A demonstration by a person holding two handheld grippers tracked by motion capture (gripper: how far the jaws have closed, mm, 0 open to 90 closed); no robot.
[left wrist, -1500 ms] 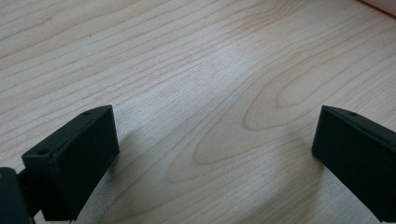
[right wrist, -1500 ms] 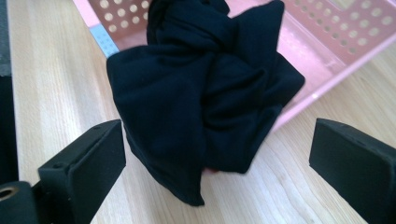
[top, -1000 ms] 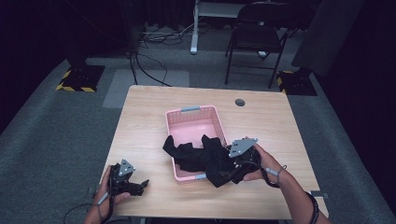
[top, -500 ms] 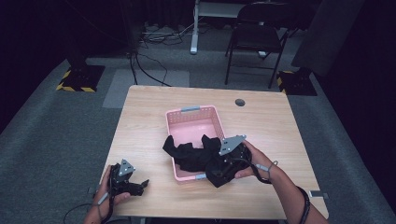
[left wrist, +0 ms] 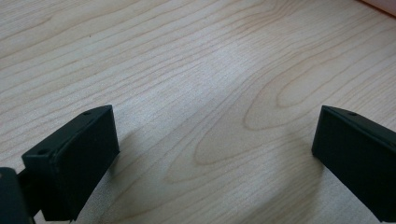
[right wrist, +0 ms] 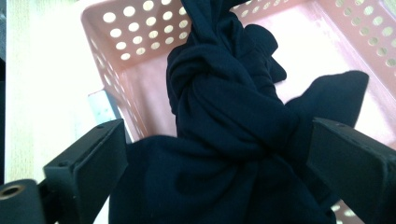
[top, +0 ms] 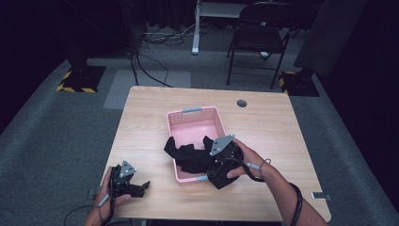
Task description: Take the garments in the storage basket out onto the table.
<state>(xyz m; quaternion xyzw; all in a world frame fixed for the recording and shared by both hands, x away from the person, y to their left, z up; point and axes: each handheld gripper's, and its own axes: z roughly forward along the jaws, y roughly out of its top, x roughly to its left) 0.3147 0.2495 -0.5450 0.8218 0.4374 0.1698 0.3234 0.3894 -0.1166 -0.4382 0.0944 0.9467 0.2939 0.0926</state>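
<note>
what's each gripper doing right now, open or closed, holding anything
Left gripper: open, nothing between its jaws, over bare table.
Right gripper: open, jaws wide around the black cloth.

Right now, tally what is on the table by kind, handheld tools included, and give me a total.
Pink basket: 1
Black garment, draped over the basket's near rim: 1
Handheld tools, left tool and right tool: 2
Total: 4

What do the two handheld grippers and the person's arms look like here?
Both the left gripper and right gripper are black, each topped by a grey three-cornered plate, with two flat, blocky black jaws that show small screw holes. A dark cable trails from each. The right hand has a dark band on its forearm; no sleeves are visible.
</note>
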